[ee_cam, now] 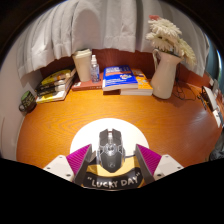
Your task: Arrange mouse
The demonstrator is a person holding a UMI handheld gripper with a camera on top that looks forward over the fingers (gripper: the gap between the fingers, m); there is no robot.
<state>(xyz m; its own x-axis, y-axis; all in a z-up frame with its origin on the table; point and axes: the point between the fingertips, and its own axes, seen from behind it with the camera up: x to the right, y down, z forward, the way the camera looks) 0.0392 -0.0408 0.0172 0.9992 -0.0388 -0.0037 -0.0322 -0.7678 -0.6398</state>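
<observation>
A black mouse (111, 150) lies on a round white mat (88, 135) at the near side of a wooden desk (60, 125). A tan strip reading "LUCKY DAY" (112, 182) shows just below the mouse. My gripper (113, 162) is open. The mouse stands between the fingers, with a gap on each side. The left magenta pad (80, 157) and the right magenta pad (150, 158) flank it without touching.
Along the back of the desk stand a stack of books (126, 80), a white vase of dried flowers (165, 62), a small bottle (95, 68) and a beige box (83, 64). More books (54, 86) lie at the back left. A curtain hangs behind.
</observation>
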